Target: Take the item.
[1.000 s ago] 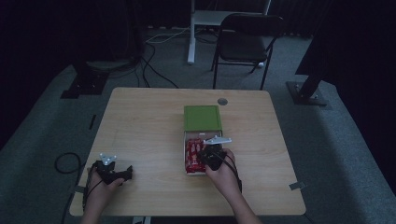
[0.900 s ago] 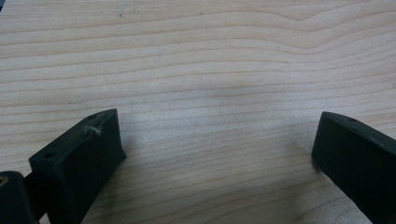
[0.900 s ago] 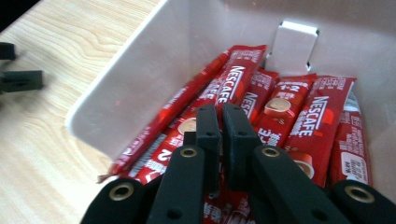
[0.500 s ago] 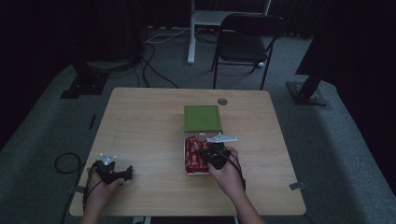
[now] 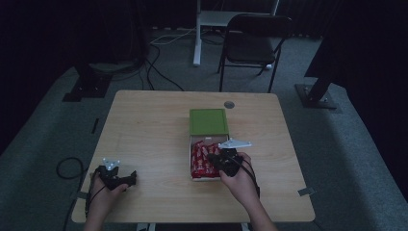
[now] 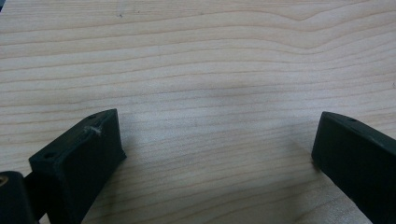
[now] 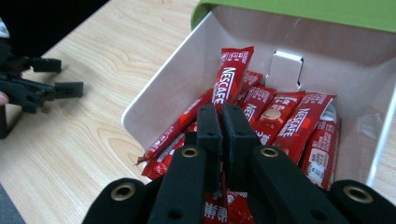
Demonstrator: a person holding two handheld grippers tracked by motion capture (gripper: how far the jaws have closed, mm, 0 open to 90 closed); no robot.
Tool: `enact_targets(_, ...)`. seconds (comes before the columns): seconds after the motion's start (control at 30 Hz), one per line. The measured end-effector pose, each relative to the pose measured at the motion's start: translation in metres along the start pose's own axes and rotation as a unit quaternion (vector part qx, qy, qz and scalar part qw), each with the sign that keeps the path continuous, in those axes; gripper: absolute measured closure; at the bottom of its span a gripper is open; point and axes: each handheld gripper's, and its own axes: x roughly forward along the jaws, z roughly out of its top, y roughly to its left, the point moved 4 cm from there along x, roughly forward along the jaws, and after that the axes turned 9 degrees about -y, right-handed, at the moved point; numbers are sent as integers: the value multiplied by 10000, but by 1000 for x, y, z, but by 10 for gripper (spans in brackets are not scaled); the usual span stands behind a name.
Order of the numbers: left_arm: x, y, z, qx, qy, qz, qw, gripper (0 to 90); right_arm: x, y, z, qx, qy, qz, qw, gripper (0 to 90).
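- My right gripper [image 7: 220, 116] has its jaws pinched together on a red Nescafé stick [image 7: 232, 77]; the black pads clamp the sachet's lower part and its top end stands up toward 12 o'clock from them in the right gripper view.
- The held stick rises above the other red sachets [image 7: 299, 126], which lie heaped in the white box [image 7: 154, 100]. How far it clears the heap I cannot tell.
- From the high view, I see the right gripper [image 5: 222, 161] over the box [image 5: 190, 144] just right of the table's centre, my hand coming in from 5 o'clock.
- The box's green lid [image 5: 208, 121] stands open at 12 o'clock from the sachets [image 5: 200, 161], hinged along the far wall.
- My left gripper [image 5: 126, 179] sits low at the table's near left corner, about 8 o'clock from the box and well apart from it.
- In the left gripper view, I see its jaws standing wide, with nothing but bare wooden table [image 6: 210, 70] between them; the left fingertip [image 6: 88, 149] rests close to the wood.
- In the right gripper view, that left gripper [image 7: 51, 77] shows far off at 9 o'clock, jaws apart over the tabletop.
- A small round grey disc [image 5: 229, 104] lies near the table's far edge, at 1 o'clock from the lid.
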Motion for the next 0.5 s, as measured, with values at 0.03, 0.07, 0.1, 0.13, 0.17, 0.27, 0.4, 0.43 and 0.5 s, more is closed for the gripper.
enact_targets(0.03,0,0,0,2,1,0,10000,24,-1,0,0,-9,-1,4,10000,867)
enact_targets(0.07,0,0,0,-3,-3,1,10000,24,-2,0,1,-2,-28,6,10000,867)
enact_targets(0.1,0,0,0,-4,-4,1,10000,24,-4,0,1,5,-41,8,10000,867)
enact_targets(0.13,0,0,0,-2,-4,1,10000,24,-5,0,2,11,-35,38,10000,867)
enact_targets(0.17,0,0,0,-2,-4,1,10000,24,-6,0,2,50,-67,56,9999,867)
enact_targets(0.27,0,0,0,-4,-5,2,10000,24,-12,2,5,52,-109,120,9999,867)
enact_targets(0.4,0,0,0,3,3,-1,10000,24,-18,3,9,26,-184,141,9997,867)
enact_targets(0.43,0,0,0,5,5,-1,10000,25,-20,2,11,28,-219,131,9997,867)
enact_targets(0.5,0,0,0,4,7,-2,10000,24,-24,2,15,53,-279,154,9995,867)
